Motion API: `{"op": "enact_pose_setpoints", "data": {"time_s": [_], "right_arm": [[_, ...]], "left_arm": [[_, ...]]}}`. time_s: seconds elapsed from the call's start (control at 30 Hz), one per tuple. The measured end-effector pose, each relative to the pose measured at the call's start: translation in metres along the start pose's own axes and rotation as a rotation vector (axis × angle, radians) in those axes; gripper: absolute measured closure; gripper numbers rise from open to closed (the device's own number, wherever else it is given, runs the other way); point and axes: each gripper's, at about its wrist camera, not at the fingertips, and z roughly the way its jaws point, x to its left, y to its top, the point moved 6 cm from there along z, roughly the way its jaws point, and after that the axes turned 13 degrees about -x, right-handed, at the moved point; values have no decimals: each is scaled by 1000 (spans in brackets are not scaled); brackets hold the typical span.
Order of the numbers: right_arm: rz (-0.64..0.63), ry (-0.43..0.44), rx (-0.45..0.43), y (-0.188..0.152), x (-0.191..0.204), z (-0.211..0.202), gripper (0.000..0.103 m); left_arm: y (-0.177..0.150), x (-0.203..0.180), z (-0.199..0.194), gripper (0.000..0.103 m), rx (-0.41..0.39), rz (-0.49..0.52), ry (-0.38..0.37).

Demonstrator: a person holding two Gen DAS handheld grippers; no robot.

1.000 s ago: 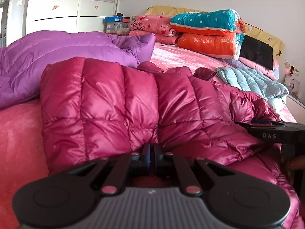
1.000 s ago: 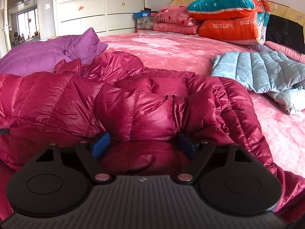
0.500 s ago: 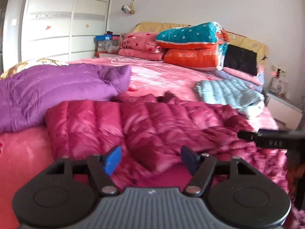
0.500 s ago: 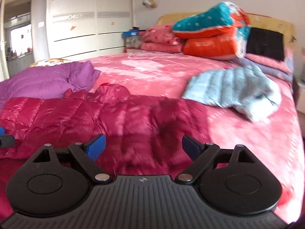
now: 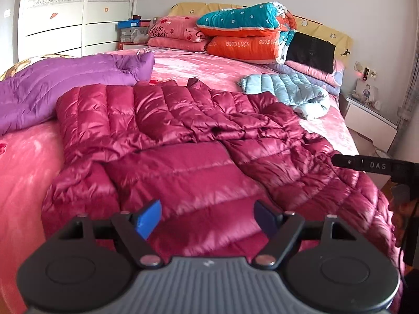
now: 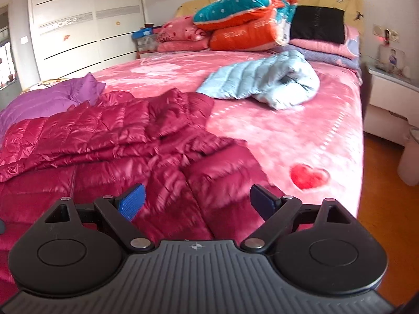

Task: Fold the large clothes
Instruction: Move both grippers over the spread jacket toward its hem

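Observation:
A shiny maroon down jacket [image 5: 188,141] lies partly folded over itself on the pink bed [image 5: 23,162]; it also shows in the right wrist view [image 6: 110,141]. My left gripper [image 5: 208,217] is open and empty, held above the jacket's near part. My right gripper [image 6: 197,200] is open and empty above the jacket's near right edge. The right gripper's side shows at the right edge of the left wrist view [image 5: 366,166].
A purple down jacket [image 5: 60,86] lies at the left. A light blue down jacket [image 6: 264,81] lies further back on the right. Folded quilts [image 5: 248,34] and pillows are stacked at the headboard. A white nightstand [image 6: 390,104] and bare floor [image 6: 387,209] are to the right.
Both grippers have let go of the maroon jacket, opened, and pulled back and up. The jacket's lifted fold now lies flat on the bed.

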Motion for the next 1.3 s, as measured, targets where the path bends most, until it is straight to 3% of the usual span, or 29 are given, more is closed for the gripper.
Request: {"op": "enact_pose_setpoints", "data": {"time_s": [0.43,0.67,0.8,0.93,1.07,1.3], "right_arm": [[-18,-19,20,-13,-21,-44,0],[-37,-77,26,-16,-50,-72,0],[99,-131,10,-15,-82,-84,0],[314,-176,71,-29,-121,-86,0],[476,-154,100,-41,-145,-84,0],[537,-44,196,-56,-136,-65,0]], "left_arm": [[-18,0,-62,25,19,-41,58],[-28,6,-91,25,25,-65,101],[-35,13,-103,25,43,-100,124],[-44,20,-111,25,73,-149,150],[-48,26,-113,25,91,-191,173],[-59,45,-109,25,135,-321,184]]}}
